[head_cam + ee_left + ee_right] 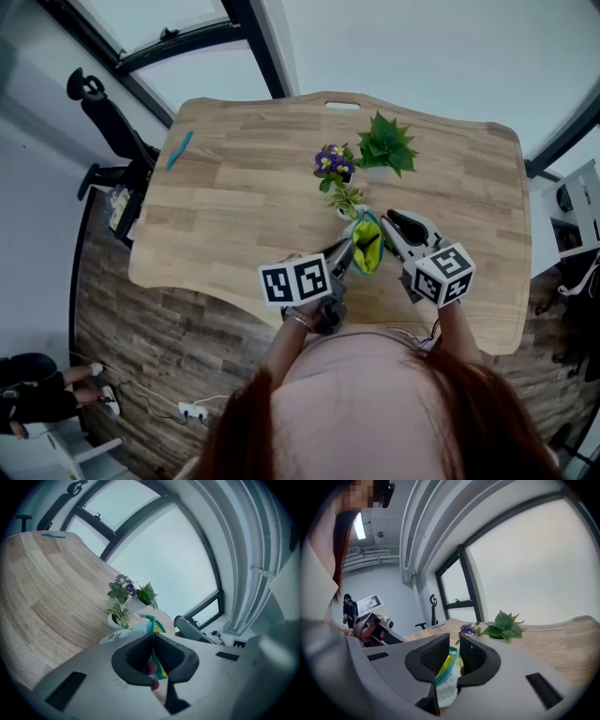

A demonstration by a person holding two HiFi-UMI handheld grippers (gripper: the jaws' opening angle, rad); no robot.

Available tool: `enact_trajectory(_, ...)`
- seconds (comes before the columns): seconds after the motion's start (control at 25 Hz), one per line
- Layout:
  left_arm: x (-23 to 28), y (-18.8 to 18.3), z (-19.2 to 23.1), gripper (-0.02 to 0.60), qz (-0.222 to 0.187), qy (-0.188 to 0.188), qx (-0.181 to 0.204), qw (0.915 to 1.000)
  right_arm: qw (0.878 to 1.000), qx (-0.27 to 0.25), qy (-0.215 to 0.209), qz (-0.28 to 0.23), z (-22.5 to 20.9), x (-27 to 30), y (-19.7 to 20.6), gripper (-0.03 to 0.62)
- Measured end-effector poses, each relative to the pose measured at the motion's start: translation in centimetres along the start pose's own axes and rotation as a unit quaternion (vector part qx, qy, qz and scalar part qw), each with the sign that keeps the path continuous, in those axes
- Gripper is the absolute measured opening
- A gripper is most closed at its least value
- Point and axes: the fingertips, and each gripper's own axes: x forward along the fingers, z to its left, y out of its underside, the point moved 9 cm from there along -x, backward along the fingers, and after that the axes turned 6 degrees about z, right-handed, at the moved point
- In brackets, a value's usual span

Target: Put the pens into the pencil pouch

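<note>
Because its mouth must gape, pencil pouch (367, 246): raised over the near table (234, 234) edge.
Left gripper (153, 644): clenched on the pouch's teal rim.
Right gripper (454, 651): jaws apart around the opposite rim, not pressing.
Teal pen (178, 150): far left, not yet inside.

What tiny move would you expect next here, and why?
Probably the right hand-held gripper, jaws slightly apart, backs off the teal-edged fabric pencil pouch and heads for the teal pen at the far corner of the wooden table: the left hand-held gripper pinches the pouch's rim, its yellow mouth gapes, and the pen lies outside.
</note>
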Motion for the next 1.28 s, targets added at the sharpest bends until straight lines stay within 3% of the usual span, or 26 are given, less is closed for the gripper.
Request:
enact_trajectory(0.4,0.0,0.0,0.2,0.01,-0.004,0.001,-0.002,1.0,0.999,0.009,0.025,0.018,-1.9,-1.6,0.9,0.015)
enact_trajectory(0.8,-0.1,0.0,0.4,0.009,-0.005,-0.002,-0.006,1.0,0.988,-0.051,0.037,0.138,-3.1,-0.8,4.2,0.014)
enact_trajectory(1.28,-0.1,0.0,0.8,0.009,-0.003,-0.002,-0.013,0.9999,0.964,-0.113,0.011,0.239,-3.5,1.3,7.5,0.015)
